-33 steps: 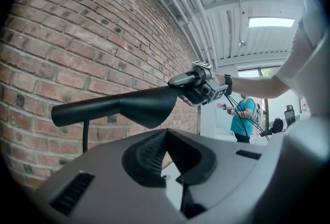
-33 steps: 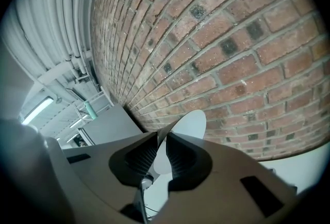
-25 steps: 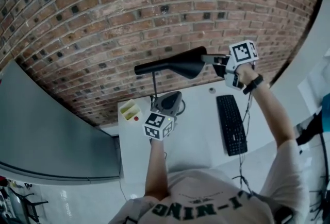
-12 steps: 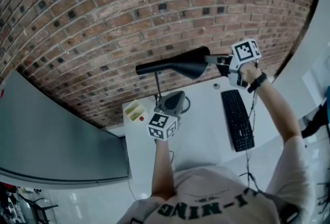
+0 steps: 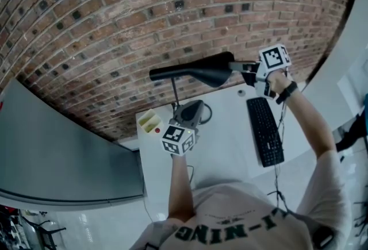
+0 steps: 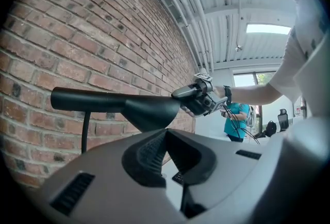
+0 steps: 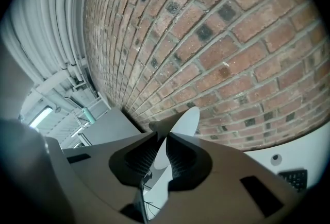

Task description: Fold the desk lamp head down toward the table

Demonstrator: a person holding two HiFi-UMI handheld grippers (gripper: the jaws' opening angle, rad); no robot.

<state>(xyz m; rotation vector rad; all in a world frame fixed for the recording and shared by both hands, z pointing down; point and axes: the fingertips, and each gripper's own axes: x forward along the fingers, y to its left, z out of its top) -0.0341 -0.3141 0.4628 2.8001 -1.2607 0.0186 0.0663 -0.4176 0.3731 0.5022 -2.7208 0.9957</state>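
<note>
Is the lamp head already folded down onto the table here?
No, the head view shows the lamp head raised on its pole above the table, with the right tongs clamped on its rim.

Left gripper [image 6: 165, 133]: grey fingers [image 6: 147, 153] met at their tips, ribbed pads facing, nothing between them. Just above and beyond the tips lay the black lamp head [image 6: 103, 102], level, with its narrow end out to the left and its flared end to the right. A thin stem [image 6: 85, 133] dropped from it, left of the fingers. Right gripper [image 6: 180, 98] sat on the flared rim, up and right of the tips, with a forearm [image 6: 252, 93] behind it. Brick wall [image 6: 77, 32] filled the left side. A figure in a teal shirt [image 6: 234, 121] stood far off to the right.
</note>
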